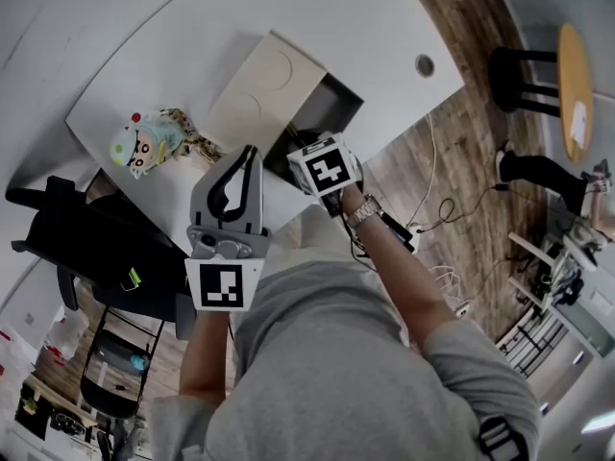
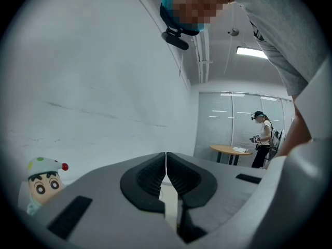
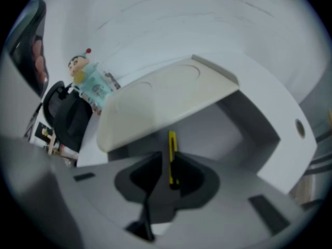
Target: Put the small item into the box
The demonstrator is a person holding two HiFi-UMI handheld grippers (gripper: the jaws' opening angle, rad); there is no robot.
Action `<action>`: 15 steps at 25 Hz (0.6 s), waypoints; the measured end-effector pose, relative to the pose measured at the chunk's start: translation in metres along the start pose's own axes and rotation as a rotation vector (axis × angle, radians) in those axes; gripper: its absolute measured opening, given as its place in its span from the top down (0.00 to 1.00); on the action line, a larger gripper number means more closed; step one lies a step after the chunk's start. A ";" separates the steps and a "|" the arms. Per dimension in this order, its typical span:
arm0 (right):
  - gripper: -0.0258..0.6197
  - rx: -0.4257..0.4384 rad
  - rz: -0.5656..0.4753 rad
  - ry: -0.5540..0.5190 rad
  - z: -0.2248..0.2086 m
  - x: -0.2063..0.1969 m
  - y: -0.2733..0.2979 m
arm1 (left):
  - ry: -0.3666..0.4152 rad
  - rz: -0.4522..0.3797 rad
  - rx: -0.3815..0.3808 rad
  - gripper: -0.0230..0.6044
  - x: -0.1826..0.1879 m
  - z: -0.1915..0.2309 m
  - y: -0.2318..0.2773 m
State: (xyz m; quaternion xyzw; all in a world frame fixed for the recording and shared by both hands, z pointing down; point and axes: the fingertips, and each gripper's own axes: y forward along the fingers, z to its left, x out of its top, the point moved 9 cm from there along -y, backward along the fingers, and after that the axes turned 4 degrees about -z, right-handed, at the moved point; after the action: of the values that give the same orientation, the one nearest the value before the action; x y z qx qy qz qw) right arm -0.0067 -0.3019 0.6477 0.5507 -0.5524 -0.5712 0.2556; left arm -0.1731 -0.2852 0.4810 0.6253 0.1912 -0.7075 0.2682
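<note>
Yellow strip (image 3: 171, 145) clamped in the right gripper (image 3: 167, 165) over the open box (image 3: 233, 123). Its long axis runs 6 to 12 o'clock, free tip at 12, lower end buried between the jaws. The head view hides it behind that gripper. Left gripper (image 2: 166, 162) is closed on nothing, with a toy (image 2: 44, 183) at 8 o'clock, partly cut off.

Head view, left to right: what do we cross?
black chair → cartoon doll → left gripper, shut → right gripper, shut on a yellow item → table grommet → black stool → round wooden table
</note>
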 end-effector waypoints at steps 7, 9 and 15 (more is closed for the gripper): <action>0.88 0.028 -0.047 0.079 -0.008 -0.007 -0.011 | 0.015 -0.016 0.014 0.90 0.004 -0.008 -0.003; 0.89 0.052 -0.056 0.101 -0.010 -0.009 -0.016 | 0.027 -0.011 0.013 0.90 0.005 -0.012 -0.005; 0.91 0.117 -0.095 0.137 -0.015 -0.015 -0.039 | 0.036 -0.014 0.024 0.90 0.008 -0.027 -0.009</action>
State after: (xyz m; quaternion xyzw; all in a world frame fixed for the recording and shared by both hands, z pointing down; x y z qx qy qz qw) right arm 0.0228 -0.2834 0.6210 0.6280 -0.5392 -0.5104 0.2331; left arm -0.1585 -0.2630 0.4683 0.6398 0.1916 -0.7003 0.2522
